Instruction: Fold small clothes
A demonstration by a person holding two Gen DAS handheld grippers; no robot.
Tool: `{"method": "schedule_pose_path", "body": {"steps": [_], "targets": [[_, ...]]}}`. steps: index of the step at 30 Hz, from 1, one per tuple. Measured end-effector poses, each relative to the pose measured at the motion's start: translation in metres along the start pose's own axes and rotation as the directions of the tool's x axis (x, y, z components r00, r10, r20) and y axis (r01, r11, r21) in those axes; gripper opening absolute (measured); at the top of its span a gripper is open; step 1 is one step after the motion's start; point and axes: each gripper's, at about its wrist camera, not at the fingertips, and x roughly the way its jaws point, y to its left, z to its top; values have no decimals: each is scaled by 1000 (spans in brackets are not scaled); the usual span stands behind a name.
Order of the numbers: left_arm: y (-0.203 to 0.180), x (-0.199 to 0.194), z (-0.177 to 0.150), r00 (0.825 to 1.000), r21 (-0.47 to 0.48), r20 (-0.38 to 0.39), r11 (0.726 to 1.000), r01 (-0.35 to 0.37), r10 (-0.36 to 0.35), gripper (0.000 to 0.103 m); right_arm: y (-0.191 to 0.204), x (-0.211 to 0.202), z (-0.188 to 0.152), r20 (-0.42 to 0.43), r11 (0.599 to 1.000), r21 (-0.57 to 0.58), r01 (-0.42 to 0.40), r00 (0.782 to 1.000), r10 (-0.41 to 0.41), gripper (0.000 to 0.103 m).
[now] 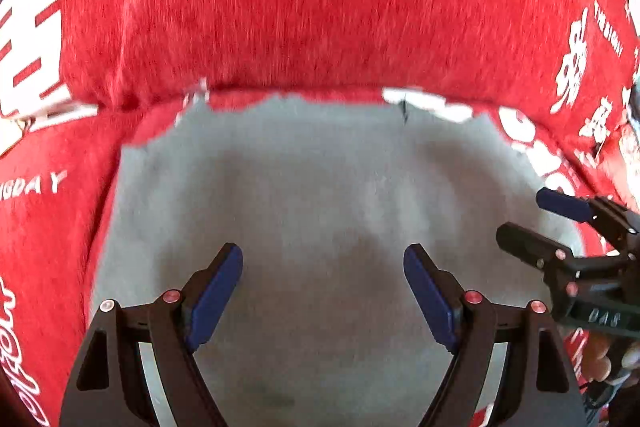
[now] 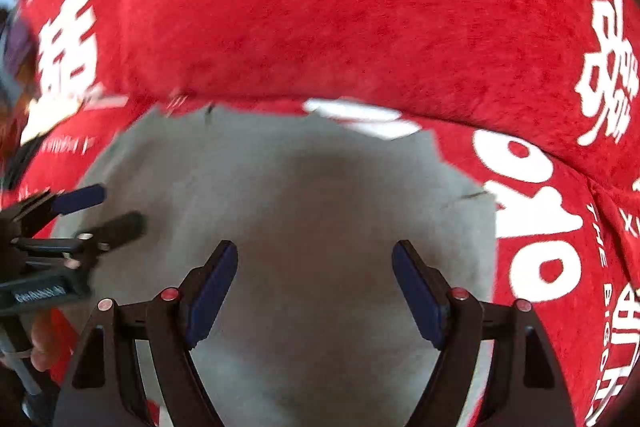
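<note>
1. We see the red cloth (image 1: 320,7), the largest thing here, printed with white lettering; it covers the surface under everything, and at the far side it rises in a plump ridge, which we judge to be a cushion or a raised edge beneath; whether a desk or a bed lies under it we cannot tell.
2. On it lies the grey garment (image 1: 312,187), flat and fairly smooth, its ragged far edge just below that ridge; we judge it has been spread out so a fold can be made, though which step is in hand the views do not settle.
3. The left gripper (image 1: 323,291) points down over the near part of the garment, its blue-padded fingers (image 1: 218,291) spread wide with nothing between them; that suits a hand about to take hold.
4. The right gripper (image 2: 315,287) hangs just beside it, over the same garment, fingers likewise spread and empty; each shows at the edge of the other's view.
5. A person's fingertips (image 2: 42,343) curl round a handle; of the room, only dark corners show.
</note>
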Motion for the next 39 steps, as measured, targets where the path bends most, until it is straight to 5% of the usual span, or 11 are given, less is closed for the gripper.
{"method": "schedule_pose_path", "body": {"steps": [3,12,16,22,26,29,35,39], "targets": [[12,4,-12,997,6,22,998,-69,69,84,3,19,-11,-69,998,-31,55,996,-57,82],[26,-10,-28,990,-11,-9,990,-142,142,84,-63,-1,-30,-73,994,84,64,996,-57,82],[23,-22,-33,988,-18,0,988,-155,155,84,-45,-12,-25,-68,992,70,103,993,-98,83],[21,-25,-40,990,-59,-15,988,-140,139,84,2,-17,-26,-54,999,22,35,998,-34,83],[24,-16,-53,979,-70,1,977,-204,204,103,14,8,-32,-86,999,11,50,995,-49,85],[35,-16,-64,989,-132,-1,980,-146,147,103,10,8,-40,-62,999,14,39,997,-38,87],[34,-24,-75,988,-98,-12,983,-153,153,103,8,-2,-55,-75,993,-47,106,991,-109,87],[49,-42,-83,991,-120,7,984,-129,131,103,-15,-21,-67,-92,996,50,76,993,-72,88]]}}
